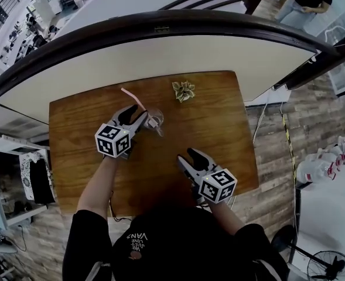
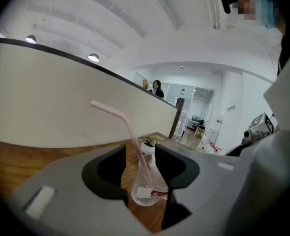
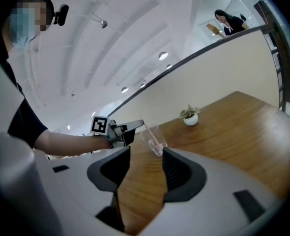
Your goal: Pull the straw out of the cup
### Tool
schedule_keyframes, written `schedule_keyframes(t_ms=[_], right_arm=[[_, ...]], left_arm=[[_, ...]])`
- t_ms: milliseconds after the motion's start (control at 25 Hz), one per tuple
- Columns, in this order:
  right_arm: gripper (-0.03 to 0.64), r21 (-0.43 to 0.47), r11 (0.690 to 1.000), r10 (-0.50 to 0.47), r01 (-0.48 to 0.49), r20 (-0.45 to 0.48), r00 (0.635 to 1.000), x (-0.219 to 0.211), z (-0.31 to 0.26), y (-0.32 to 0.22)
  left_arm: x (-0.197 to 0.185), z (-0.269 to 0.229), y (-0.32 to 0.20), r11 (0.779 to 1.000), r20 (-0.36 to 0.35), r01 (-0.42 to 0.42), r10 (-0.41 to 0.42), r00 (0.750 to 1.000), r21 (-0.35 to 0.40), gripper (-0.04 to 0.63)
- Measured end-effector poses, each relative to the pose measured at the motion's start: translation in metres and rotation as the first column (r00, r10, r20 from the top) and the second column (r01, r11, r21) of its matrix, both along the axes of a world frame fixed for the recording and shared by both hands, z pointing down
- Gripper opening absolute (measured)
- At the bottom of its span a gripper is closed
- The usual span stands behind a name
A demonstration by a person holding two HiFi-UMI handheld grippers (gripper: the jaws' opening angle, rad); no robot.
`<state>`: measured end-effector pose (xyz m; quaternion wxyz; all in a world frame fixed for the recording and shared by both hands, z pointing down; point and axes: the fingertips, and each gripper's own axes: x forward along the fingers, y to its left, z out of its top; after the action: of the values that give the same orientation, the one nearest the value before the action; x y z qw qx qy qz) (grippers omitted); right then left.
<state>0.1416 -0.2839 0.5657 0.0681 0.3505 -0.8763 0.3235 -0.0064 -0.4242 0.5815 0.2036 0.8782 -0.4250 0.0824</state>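
A clear plastic cup with a bent pink straw in it is on the wooden table, left of centre. My left gripper is shut on the cup, which sits between its jaws, and the straw rises up and to the left. In the right gripper view the cup leans toward the left gripper. My right gripper is open over the table's near side, a little right of the cup, with only bare wood between its jaws.
A small potted plant stands near the table's far edge, just behind the cup. A curved cream partition with a dark rail runs right behind the table. The table's right edge drops to a plank floor.
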Motion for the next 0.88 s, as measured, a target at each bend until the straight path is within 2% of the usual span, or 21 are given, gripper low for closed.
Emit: schedule_keyframes(t_ms=[160,440,640,880], right_arm=[[0.173,-0.010,1.000,-0.004,0.004,0.002,1.000,0.001,0.003,0.000],[0.173,-0.017,1.000,0.018,-0.018,-0.007,1.000,0.009,0.006,0.004],[0.173,-0.026,0.998,0.048,-0.048,-0.013,0.999,0.015,0.008,0.008],[0.173,-0.026,0.997,0.078,-0.079,-0.017,0.997,0.017,0.007,0.014]], left_arm=[[0.001,-0.001,-0.008,1.000,-0.046,0.015,-0.016,0.999,-0.019,0.170],[0.003,0.008,-0.013,0.998,-0.059,0.009,-0.013,0.998,-0.063,0.166],[0.004,0.015,-0.011,0.996,-0.057,-0.003,-0.002,0.998,-0.086,0.083],[0.007,0.011,-0.009,0.997,-0.062,-0.011,0.007,0.998,-0.071,0.041]])
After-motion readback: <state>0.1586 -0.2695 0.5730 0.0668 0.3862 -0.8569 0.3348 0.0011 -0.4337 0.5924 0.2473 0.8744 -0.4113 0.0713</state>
